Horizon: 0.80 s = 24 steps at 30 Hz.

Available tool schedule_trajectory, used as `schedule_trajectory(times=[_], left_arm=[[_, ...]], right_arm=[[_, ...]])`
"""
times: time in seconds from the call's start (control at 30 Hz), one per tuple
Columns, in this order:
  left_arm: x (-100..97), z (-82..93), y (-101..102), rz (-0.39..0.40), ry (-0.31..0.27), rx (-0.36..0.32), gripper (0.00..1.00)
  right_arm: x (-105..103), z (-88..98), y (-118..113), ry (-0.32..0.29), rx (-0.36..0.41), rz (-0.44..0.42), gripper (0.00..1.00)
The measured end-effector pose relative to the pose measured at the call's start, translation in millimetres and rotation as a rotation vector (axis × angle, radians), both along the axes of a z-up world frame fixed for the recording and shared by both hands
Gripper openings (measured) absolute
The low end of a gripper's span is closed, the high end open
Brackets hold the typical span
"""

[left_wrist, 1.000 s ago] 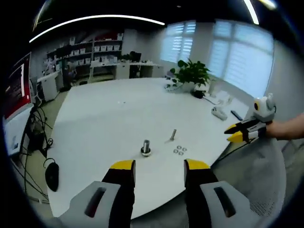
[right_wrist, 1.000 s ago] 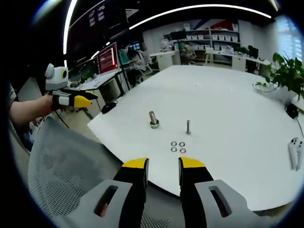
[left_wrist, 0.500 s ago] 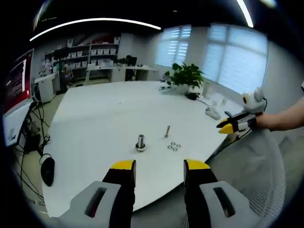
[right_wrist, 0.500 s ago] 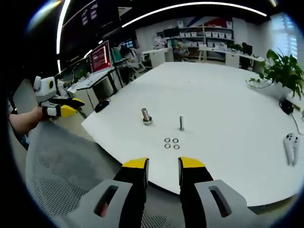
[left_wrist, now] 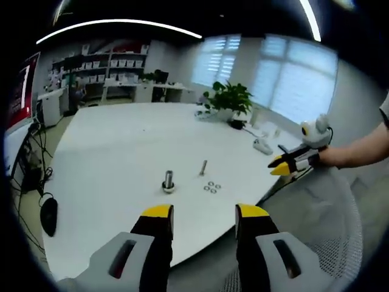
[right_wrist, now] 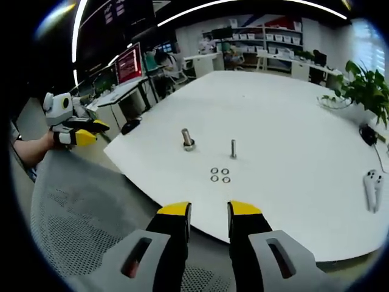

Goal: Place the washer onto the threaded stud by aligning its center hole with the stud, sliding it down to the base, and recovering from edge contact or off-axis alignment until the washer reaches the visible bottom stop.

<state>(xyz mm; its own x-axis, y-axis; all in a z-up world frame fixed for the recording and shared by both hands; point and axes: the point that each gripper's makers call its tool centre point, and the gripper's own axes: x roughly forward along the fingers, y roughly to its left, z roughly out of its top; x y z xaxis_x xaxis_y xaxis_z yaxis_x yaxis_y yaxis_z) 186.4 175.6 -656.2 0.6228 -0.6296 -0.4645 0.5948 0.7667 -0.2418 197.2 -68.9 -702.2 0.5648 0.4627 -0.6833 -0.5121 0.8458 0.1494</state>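
I hold both grippers back from the white table (left_wrist: 121, 146), off its near edge and above a grey mesh chair (right_wrist: 79, 213). My left gripper (left_wrist: 205, 214) has its yellow-tipped jaws parted with nothing between them; from the right gripper view I see it at the left (right_wrist: 91, 131), held in a hand, and its tips sit close together there, too small to judge. My right gripper (right_wrist: 209, 212) is likewise spread and empty; in the left gripper view it shows at the right (left_wrist: 285, 165), well off the table's edge.

The washers (left_wrist: 211, 187) lie flat on the table in a small cluster near the edge closest to me; I count three in the right gripper view (right_wrist: 220, 175), touching or nearly so. Just beyond them the thin stud (left_wrist: 203, 167) stands upright (right_wrist: 233, 148), bare along its length. Beside it, apart from the washers, stands a thicker bolt (left_wrist: 168, 180) on a wide base (right_wrist: 187, 139).

Further off on the table are a potted plant (left_wrist: 229, 97), a white controller (right_wrist: 371, 188) and some small items near the far right rim. A dark mouse (left_wrist: 48, 215) lies at the table's left edge. Shelves, desks and a red-lit monitor (right_wrist: 129, 64) line the room behind.
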Motion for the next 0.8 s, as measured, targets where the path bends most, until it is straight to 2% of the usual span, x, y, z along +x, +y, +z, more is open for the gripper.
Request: schedule_trajectory(times=[0.33,0.4,0.47,0.6,0.8], left_arm=[[0.1,1.2,-0.7,-0.010,-0.014,0.006,0.33],[1.1,1.5,0.6,0.011,0.005,-0.024,0.33],[3.6,6.4,2.6,0.028,-0.014,-0.046,0.34],[-0.1,1.0,-1.7,-0.003,-0.003,-0.018,0.34],[0.1,2.4,-0.8,-0.003,-0.007,-0.031,0.33]], right_arm=[[-0.5,-2.1,-3.1,0.009,-0.011,-0.009,0.26],[-0.7,-2.6,-3.6,0.012,-0.013,-0.010,0.26],[-1.3,-3.3,-3.7,0.017,-0.014,-0.007,0.26],[-0.9,-3.3,-5.7,0.016,-0.018,-0.022,0.26],[-0.2,-2.1,-5.7,0.014,-0.008,-0.040,0.26]])
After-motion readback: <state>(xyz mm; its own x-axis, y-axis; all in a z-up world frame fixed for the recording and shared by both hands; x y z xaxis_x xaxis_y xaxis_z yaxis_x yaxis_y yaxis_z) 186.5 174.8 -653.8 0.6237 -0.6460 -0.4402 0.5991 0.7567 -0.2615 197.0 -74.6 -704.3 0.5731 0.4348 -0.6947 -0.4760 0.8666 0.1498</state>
